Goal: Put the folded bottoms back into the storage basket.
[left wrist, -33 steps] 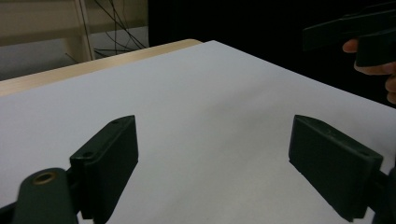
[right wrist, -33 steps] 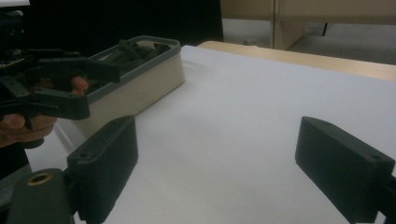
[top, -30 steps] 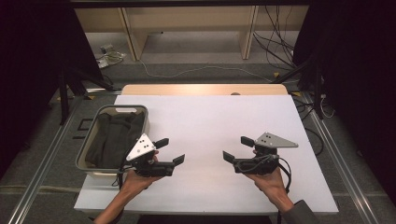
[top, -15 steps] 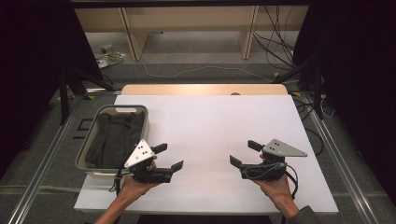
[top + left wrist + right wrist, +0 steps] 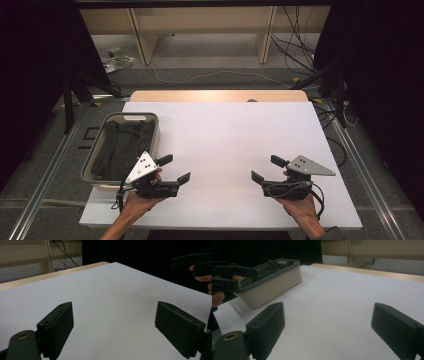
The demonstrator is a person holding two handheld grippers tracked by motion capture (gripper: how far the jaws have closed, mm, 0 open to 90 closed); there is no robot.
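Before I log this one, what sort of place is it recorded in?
Probably a lab or recording workspace, not a home. A table under a white sheet stands between black curtains, loose cables trail over the grey floor behind, and a person holds a left gripper and right gripper, jaws open, beside a bin of dark cloth.

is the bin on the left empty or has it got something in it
Not empty: the bin holds dark folded fabric, seen from above and over its rim.

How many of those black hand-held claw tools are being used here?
2. The left gripper is held beside the bin of dark cloth; the right gripper is held over the white table, jaws open.
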